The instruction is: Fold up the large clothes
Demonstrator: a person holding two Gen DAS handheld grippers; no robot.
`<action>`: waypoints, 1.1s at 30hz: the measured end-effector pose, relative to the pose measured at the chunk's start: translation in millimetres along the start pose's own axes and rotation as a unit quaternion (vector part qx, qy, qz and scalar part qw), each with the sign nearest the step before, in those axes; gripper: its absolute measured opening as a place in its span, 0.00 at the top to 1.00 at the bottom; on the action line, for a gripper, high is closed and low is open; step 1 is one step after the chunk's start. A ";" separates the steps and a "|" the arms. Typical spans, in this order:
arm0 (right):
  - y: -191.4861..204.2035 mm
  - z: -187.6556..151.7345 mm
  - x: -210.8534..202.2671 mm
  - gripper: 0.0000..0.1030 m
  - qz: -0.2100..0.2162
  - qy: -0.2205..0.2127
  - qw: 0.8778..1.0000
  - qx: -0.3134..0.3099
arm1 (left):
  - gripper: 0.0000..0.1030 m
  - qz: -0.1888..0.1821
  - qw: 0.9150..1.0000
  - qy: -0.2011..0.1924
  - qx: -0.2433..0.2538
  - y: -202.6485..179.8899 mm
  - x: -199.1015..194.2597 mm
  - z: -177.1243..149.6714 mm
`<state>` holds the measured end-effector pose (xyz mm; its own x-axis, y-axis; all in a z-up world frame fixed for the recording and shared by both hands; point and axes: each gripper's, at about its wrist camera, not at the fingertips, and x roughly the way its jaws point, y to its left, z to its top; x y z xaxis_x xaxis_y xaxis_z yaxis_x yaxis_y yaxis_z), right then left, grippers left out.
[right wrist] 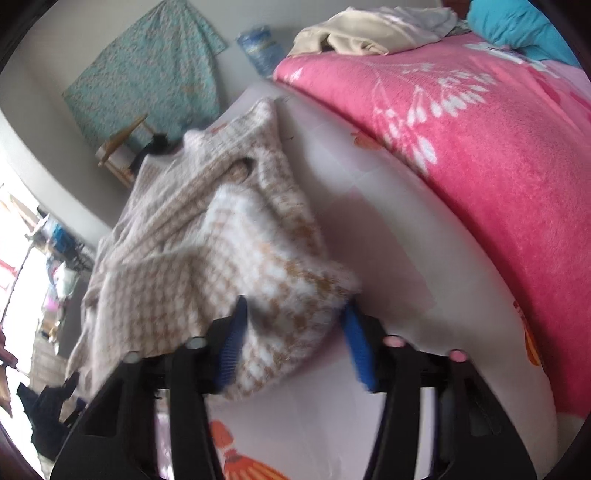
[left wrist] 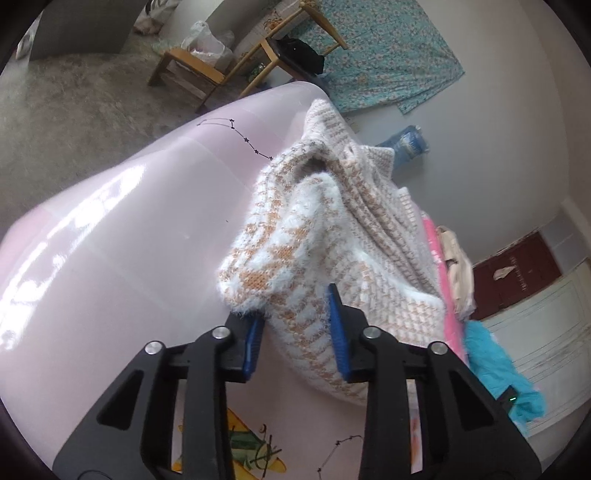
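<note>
Between the blue pads of the left gripper [left wrist: 297,334] sits a fuzzy fold of the white-and-tan knit sweater [left wrist: 332,229]; both pads bear against the fabric, so the jaws are clamped on it. The right gripper [right wrist: 293,343] likewise has a bunched edge of the same sweater [right wrist: 207,236] between its pads, the left pad pressed into the knit and the right pad at the fabric's edge, gripping it. The sweater lies crumpled on a pale pink sheet [left wrist: 110,240] covering the bed. Beside it lies a pink floral blanket [right wrist: 461,147], with a cream garment [right wrist: 369,33] and a turquoise cloth [right wrist: 524,26] beyond.
</note>
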<state>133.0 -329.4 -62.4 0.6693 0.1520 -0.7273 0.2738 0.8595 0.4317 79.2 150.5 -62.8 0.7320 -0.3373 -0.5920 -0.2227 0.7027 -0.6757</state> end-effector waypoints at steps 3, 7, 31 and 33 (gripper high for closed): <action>13.5 1.6 5.4 0.82 -0.011 -0.001 0.999 -0.034 | 0.80 0.034 0.998 -0.004 0.044 -11.6 -2.7 -2.2; 33.0 7.0 -15.5 0.86 -0.022 -0.030 0.995 -0.092 | 0.90 0.056 0.992 -0.032 0.111 -34.4 -22.5 -3.7; -35.2 -15.4 -73.2 0.76 0.047 0.089 0.995 -0.027 | 0.78 0.054 0.993 0.059 0.089 1.5 -93.7 -25.9; -46.5 -13.1 -76.2 0.63 0.040 0.094 0.995 -0.015 | 0.74 0.034 0.996 0.072 0.049 19.7 -94.4 -24.1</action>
<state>60.2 -374.6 -34.1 0.5467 0.3071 -0.7790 0.2022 0.8544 0.4787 -9.8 181.1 -30.8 0.6159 -0.3674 -0.6969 -0.2002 0.7826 -0.5895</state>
